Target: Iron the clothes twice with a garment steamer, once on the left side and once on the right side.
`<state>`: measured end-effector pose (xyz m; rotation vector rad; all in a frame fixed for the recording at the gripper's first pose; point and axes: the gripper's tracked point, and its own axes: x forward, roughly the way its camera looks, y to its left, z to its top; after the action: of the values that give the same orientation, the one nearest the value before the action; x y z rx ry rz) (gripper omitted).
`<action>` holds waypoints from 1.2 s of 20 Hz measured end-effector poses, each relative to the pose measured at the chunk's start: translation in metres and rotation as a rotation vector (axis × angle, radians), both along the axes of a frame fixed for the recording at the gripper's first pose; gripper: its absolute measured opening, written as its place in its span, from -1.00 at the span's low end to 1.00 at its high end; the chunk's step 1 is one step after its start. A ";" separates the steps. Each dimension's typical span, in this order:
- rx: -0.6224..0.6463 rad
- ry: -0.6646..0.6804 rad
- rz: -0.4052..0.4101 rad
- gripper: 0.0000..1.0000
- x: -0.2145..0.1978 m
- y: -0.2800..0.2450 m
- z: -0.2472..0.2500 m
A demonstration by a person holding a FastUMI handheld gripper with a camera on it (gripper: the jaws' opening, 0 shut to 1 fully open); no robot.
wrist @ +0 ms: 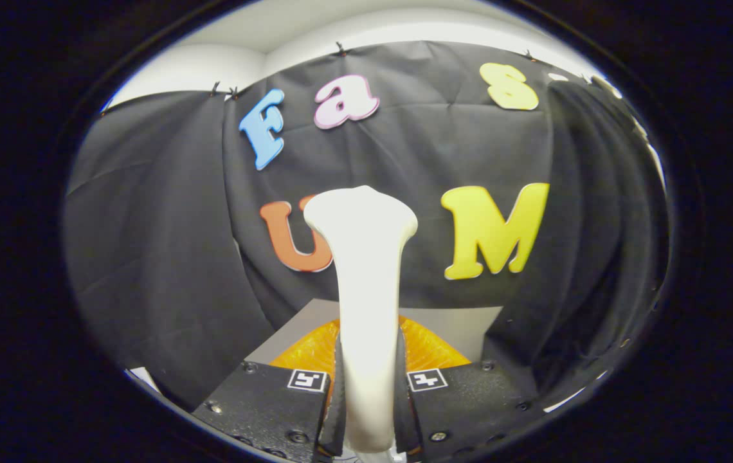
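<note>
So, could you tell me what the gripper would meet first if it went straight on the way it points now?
Probably the booth's black cloth wall. The gripper has its fingers shut on the white garment steamer, whose head leads. An orange garment on a grey surface lies lower, ahead of the fingers; depth is unclear.

The glossy white plastic garment steamer (366,270) is standing upright between the fingers, its flared head pointing to twelve o'clock.

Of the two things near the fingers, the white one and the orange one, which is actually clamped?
The white steamer: both fingers of the gripper press its handle. The orange garment lies beyond them, untouched.
</note>
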<state>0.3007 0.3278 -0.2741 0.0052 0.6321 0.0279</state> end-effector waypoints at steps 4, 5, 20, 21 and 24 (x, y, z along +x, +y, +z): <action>-0.039 -0.092 -0.056 -0.36 -0.023 -0.044 0.054; -0.049 -0.116 -0.069 -0.36 -0.029 -0.054 0.068; -0.278 -0.349 -0.239 -0.36 -0.071 -0.233 0.186; -0.268 -0.336 -0.244 -0.36 -0.074 -0.242 0.179; -0.255 -0.283 -0.237 -0.36 -0.085 -0.258 0.156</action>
<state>0.2153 0.0697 -0.1183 -0.1677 0.3450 -0.2772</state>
